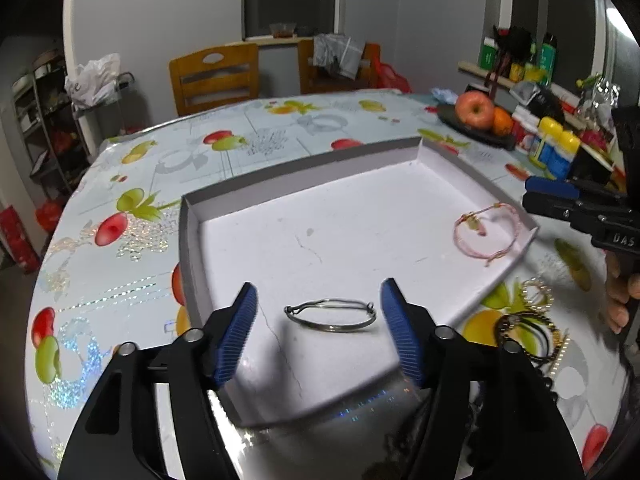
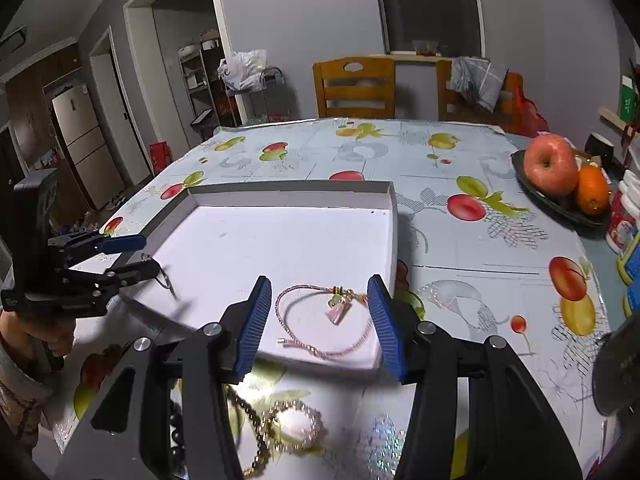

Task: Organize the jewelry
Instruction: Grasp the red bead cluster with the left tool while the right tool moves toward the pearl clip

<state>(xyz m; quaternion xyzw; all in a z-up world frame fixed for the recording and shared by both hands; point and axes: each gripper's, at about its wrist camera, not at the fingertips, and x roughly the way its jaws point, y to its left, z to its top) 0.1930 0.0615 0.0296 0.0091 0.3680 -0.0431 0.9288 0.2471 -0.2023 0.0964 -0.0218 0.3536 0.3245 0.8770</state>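
1. My left gripper [image 1: 318, 320] hangs with its blue pads spread wide and nothing between them. In the lower middle of the left wrist view the silver bangle [image 1: 331, 315] lies flat on the floor of the white tray [image 1: 192, 240], between my pads but not touched by either.

2. My right gripper [image 2: 318, 320] is likewise spread apart and empty. The pink cord bracelet [image 2: 324, 322] with its small charms lies at the tray's near corner, in the lower middle of the right wrist view, and my right pad sits just beside the charm cluster.

3. If I pull the right gripper away carelessly, that pad could catch the charms or the cord and drag the bracelet over the low rim, which looks flattened at that corner.

4. The bangle is thin and lies flat. If I close on it again from this angle, I judge the pads could skid off and flick it across the smooth tray.

5. The remaining pieces sit outside the tray: the gold bead bracelet [image 2: 294, 420] and a gold chain [image 2: 256, 436] in the bottom of the right wrist view, with black beads I can barely make out. They lie piled and touching, so grabbing one may lift or tangle another.

6. Both grippers work close to the same tray edge; reaching for that pile together risks a knock that shifts the light tray.
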